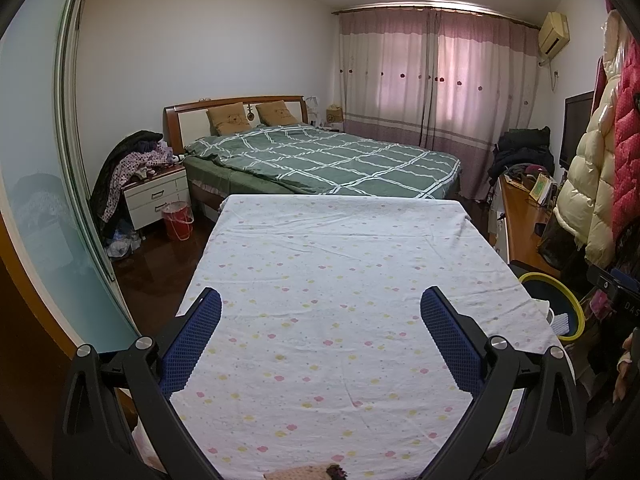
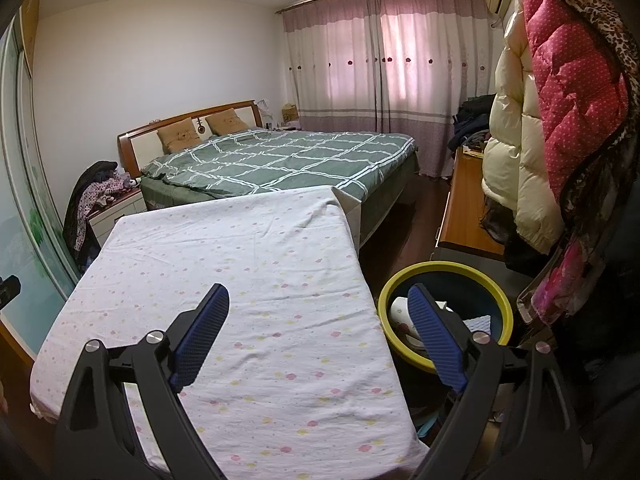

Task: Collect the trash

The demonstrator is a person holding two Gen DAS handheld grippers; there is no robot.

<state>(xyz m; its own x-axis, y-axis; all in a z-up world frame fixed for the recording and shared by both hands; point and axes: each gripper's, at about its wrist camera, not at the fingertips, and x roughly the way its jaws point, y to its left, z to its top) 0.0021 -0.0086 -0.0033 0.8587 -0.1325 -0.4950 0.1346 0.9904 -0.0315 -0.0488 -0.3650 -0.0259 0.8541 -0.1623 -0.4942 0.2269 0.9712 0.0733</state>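
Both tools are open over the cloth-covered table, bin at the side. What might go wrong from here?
1. The yellow-rimmed dark bin stands close against the floral-cloth table; the right tool straddles that edge and might knock the rim.
2. The loose, wrinkled cloth may snag on a blue pad of the left tool.

Matt cotton sheet (image 2: 248, 280), glossy plastic bin (image 2: 446, 268)

One table (image 1: 320, 260) at 6 o'clock, one yellow-rimmed bin (image 2: 446, 312) at 4 o'clock, two pillows (image 1: 228, 118), one bed (image 1: 320, 160).
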